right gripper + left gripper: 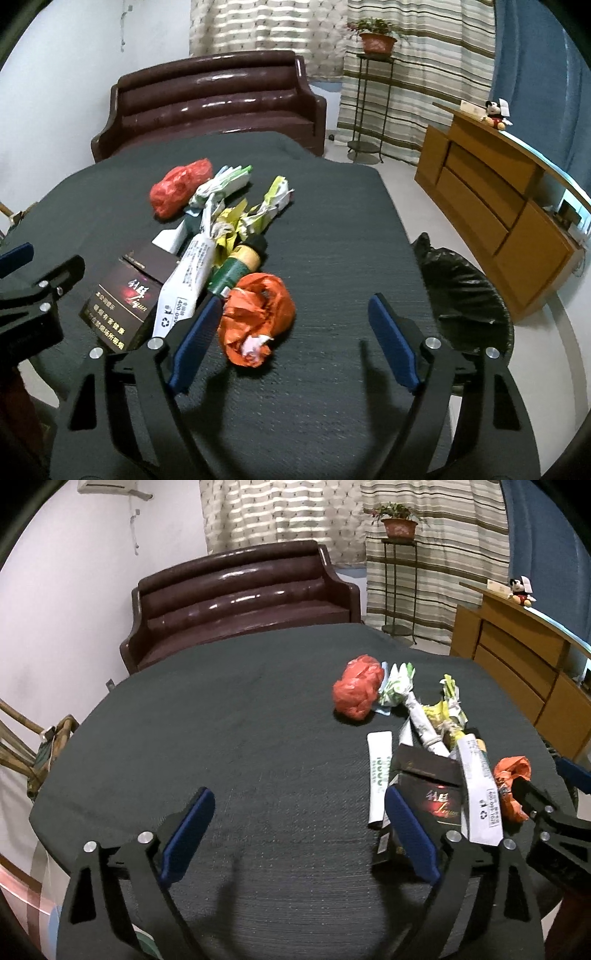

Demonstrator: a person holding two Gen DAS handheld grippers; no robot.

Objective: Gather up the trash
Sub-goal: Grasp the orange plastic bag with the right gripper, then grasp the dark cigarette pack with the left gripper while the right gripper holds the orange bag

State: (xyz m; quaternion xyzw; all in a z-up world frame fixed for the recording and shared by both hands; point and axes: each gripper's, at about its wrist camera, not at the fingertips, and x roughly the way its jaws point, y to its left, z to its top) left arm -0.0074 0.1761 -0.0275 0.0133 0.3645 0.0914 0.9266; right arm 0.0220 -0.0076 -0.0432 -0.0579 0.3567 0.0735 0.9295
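While the trash pile [221,236] lies mid-table, the right gripper [295,343] hangs wide and empty around the orange wad [255,317]; closing comes next. The left gripper [299,834] gapes empty beside the dark box [432,794].

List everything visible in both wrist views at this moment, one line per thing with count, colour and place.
table: 1, dark grey cloth, foreground
red plastic bag: 1, red, far end of the trash pile
orange plastic bag: 1, orange, near end, between right gripper's fingers
cigarette box: 1, black, left of the pile
crumpled wrappers: several, white, green, yellow, mid pile
bottle: 1, green and tan, in the pile
black bin bag: 1, black, beyond the table's right edge
sofa: 1, dark brown, behind table
potted plant: 1, on a stand
wooden cabinet: 1, right
plush toy: 1, on cabinet
left gripper: open
right gripper: open
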